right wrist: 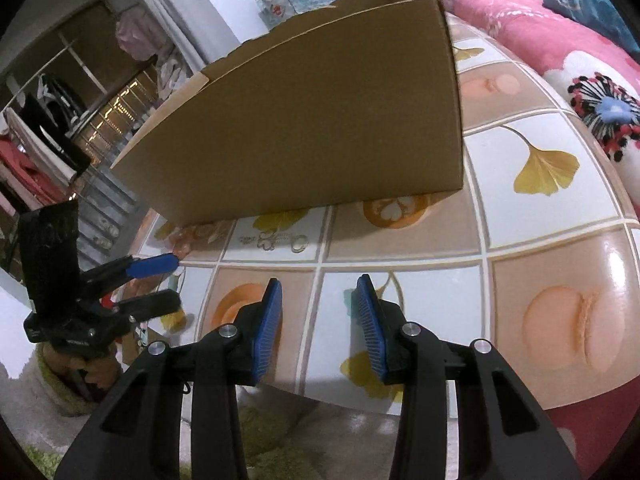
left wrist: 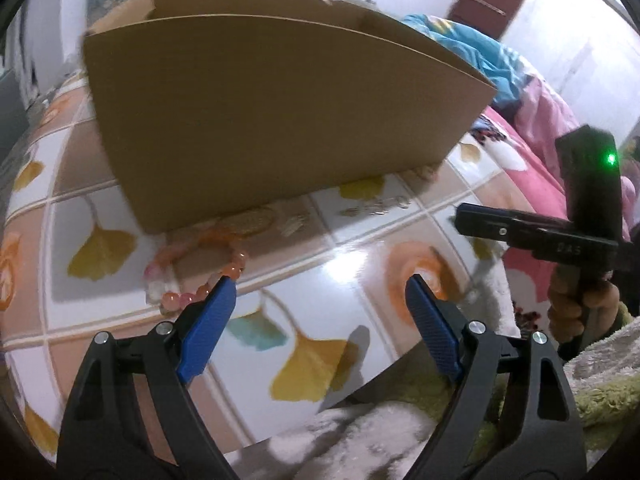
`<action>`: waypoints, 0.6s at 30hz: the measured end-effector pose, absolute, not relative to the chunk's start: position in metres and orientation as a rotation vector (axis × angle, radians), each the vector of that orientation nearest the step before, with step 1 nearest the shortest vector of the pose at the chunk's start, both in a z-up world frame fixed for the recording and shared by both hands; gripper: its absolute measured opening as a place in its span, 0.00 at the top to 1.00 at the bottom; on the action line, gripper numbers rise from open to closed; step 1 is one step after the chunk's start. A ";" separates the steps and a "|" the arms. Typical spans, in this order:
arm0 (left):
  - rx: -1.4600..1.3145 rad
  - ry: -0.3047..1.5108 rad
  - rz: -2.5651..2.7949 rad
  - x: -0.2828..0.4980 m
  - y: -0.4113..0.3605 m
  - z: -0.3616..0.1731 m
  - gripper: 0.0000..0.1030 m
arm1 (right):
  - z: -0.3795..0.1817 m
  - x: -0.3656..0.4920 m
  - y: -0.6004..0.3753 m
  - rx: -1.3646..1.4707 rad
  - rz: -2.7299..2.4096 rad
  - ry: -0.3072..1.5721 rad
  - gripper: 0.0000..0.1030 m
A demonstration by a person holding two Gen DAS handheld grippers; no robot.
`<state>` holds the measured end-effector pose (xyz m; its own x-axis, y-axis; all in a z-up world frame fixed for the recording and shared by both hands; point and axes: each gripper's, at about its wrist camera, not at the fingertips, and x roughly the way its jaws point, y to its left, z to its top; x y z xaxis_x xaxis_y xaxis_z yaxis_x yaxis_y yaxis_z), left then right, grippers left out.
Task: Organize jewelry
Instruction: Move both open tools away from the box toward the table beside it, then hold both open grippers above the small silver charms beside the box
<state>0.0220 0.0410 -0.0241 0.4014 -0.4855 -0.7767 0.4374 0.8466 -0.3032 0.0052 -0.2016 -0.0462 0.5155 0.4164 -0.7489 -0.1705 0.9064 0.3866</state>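
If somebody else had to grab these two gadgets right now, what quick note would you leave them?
Left gripper: open, empty, its left tip beside the orange bead bracelet.
Right gripper: partly open, nothing between the jaws.
Things: bracelet and a silvery chain lie on the tiled tabletop, in front of the cardboard box.
Done: cannot tell; the box's inside is hidden.
Left: pick up both pieces and, presumably, put them in the box.
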 end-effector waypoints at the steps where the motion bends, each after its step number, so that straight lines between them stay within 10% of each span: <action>1: -0.059 1.003 -0.577 0.022 0.044 -0.024 0.20 | -0.047 0.006 -0.203 0.286 0.356 0.969 0.63; 18: -0.121 0.833 -0.609 0.046 0.041 0.024 0.20 | -0.022 0.038 -0.221 0.415 0.351 0.843 0.63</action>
<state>0.0457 0.0410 0.0239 0.5142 -0.5511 -0.6572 0.4592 0.8241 -0.3317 0.0376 -0.2211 -0.0217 0.6171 0.4555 -0.6416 -0.1344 0.8644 0.4844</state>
